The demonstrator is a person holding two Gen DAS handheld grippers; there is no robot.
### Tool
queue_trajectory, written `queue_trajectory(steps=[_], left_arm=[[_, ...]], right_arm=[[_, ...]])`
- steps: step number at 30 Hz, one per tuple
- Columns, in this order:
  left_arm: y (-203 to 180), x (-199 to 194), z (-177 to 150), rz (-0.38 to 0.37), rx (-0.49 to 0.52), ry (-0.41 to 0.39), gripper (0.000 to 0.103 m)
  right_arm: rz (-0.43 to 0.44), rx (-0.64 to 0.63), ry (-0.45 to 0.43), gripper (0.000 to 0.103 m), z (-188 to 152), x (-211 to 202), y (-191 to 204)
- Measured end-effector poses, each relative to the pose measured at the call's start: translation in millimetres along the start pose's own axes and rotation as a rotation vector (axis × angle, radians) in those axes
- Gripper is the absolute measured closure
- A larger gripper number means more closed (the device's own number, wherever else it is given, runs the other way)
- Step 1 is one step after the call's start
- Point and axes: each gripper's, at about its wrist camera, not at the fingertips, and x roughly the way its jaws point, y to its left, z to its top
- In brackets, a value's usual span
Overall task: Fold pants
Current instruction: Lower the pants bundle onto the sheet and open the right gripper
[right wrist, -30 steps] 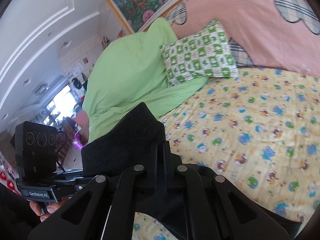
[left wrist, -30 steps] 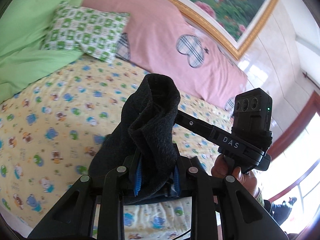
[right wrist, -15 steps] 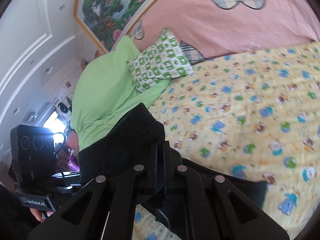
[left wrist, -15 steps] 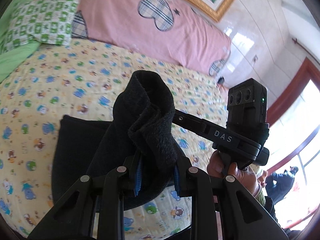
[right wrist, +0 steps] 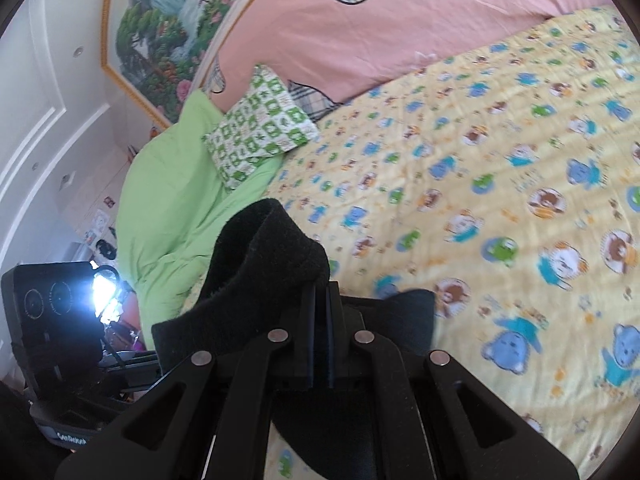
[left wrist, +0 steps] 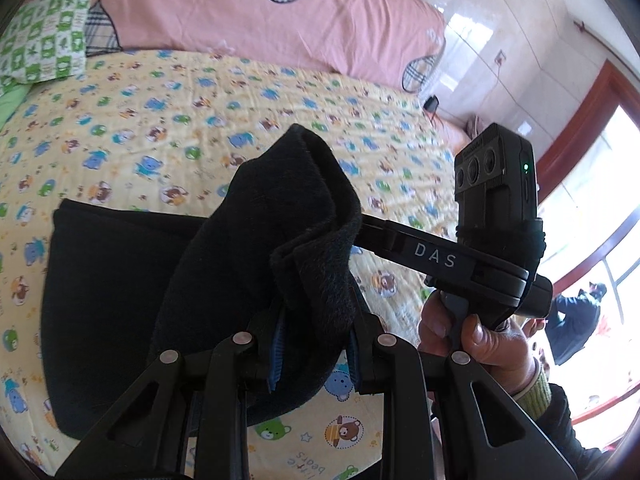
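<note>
At the far left of the bed (left wrist: 168, 92) a green checked pillow (left wrist: 44, 44) leans beside a pink quilt (left wrist: 280, 28) with plaid hearts, which runs along the far side. The black pants (left wrist: 120, 300) lie partly spread on the yellow bear-print sheet at near left, and one thick bunched edge rises off the bed into the left tool (left wrist: 314, 350). Its blue-padded fingers (left wrist: 276, 356) are partly closed around that wad of fleece, which fills the gap between them. Just right of it, the right tool (left wrist: 472, 264) shows from the side, held by a hand (left wrist: 476, 332); its front end is hidden behind the raised cloth. In the right wrist view, a green blanket (right wrist: 172, 208) is heaped at far left with the pillow (right wrist: 260, 128) on it, below a framed landscape picture (right wrist: 168, 28). The right tool (right wrist: 319, 336) is pressed nearly closed on another fold of the pants (right wrist: 264, 272), which stands up just left of its fingers, while more black cloth lies under them on the sheet. The other tool's camera block (right wrist: 52, 320) sits at near left.
</note>
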Motion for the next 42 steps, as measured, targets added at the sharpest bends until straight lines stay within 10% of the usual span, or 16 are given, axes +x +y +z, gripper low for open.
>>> queue_trajectory(steps=[7, 12, 26, 42], left_arm=[[1.1, 9.3, -4.5, -0.011, 0.029, 0.007, 0.055], [-4.2, -1.2, -8.5, -0.041, 0.048, -0.008, 0.041], [31.3, -52.8, -20.2, -0.011, -0.052, -0.081, 0.028], [115.7, -89.4, -37.2, 0.086, -0.244, -0.14, 0.028]], right_arm=[[-0.148, 0.043, -0.035, 0.095, -8.8, -14.3, -17.3], [-0.22, 0.115, -0.127, 0.038, -17.7, -44.9, -24.8], [-0.268, 0.156, -0.177, 0.021, -28.8, -74.9, 3.3], [-0.408, -0.081, -0.176, 0.018, -28.2, -52.5, 81.9]])
